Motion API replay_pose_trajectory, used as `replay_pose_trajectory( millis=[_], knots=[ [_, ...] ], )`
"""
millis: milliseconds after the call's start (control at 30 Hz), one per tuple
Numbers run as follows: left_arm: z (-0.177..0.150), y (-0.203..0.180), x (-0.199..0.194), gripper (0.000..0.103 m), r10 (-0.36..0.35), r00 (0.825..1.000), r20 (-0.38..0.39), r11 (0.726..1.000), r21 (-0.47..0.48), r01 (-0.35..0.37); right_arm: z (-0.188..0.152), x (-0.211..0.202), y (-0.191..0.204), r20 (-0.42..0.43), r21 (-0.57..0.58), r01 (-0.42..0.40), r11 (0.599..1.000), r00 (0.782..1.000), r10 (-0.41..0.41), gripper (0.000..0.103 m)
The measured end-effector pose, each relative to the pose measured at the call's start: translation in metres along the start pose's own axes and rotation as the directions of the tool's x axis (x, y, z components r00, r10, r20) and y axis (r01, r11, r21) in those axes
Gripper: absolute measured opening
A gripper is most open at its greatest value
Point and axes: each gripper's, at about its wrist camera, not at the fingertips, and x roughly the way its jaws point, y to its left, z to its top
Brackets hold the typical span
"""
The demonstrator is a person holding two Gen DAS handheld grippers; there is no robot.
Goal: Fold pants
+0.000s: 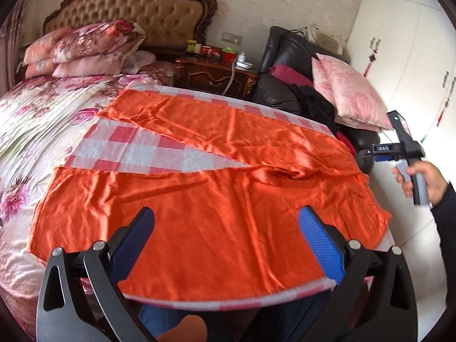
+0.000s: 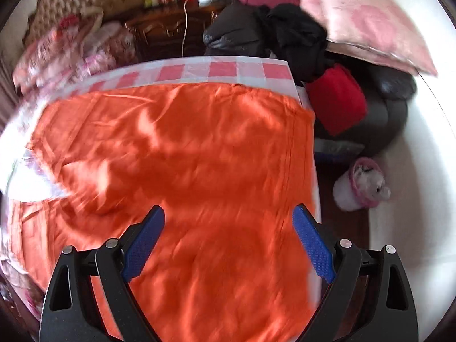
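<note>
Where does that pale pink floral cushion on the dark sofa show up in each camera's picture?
Left wrist: pink cushion at right of centre, upper half, against the black sofa.
Right wrist: pink cushion at top right, blurred.
Shared landmark: red-and-white checked cloth under the orange pants.

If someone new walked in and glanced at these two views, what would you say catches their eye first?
The bright orange pants dominate, spread flat with legs apart in a V on a pink-and-white checked cloth over the floral bed. Next come the blue-padded fingers of the left gripper and right gripper, both open and poised over the fabric. Behind, a pink pillow leans on a dark leather chair.
</note>
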Motion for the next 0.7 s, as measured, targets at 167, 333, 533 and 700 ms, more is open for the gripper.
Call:
replay_pose_trajectory(
  millis=[167,333,533,700],
  knots=[
    [-0.004,0.044,0.012,0.101,0.060,0.997,-0.050,0.997,-0.045,-0.062,0.073,0.063,-0.023,-0.046,-0.050,0.067,0.997,0.997,-0.069,0.087],
    [-0.005,0.090,0.018,0.100,0.117,0.989,-0.094,0.987,-0.103,-0.127,0.119,0.105,-0.017,-0.065,-0.154,0.090,0.984,0.993,-0.101,0.086],
    [0.018,0.118,0.024,0.088,0.097,0.988,-0.118,0.983,-0.144,-0.114,0.139,0.147,-0.009,-0.120,-0.230,0.072,0.971,0.988,-0.101,0.081],
    [0.075,0.144,0.051,0.081,0.017,0.994,-0.112,0.979,-0.201,-0.040,0.138,0.154,-0.007,-0.147,-0.229,-0.032,0.973,0.989,-0.002,0.039]
  ],
)
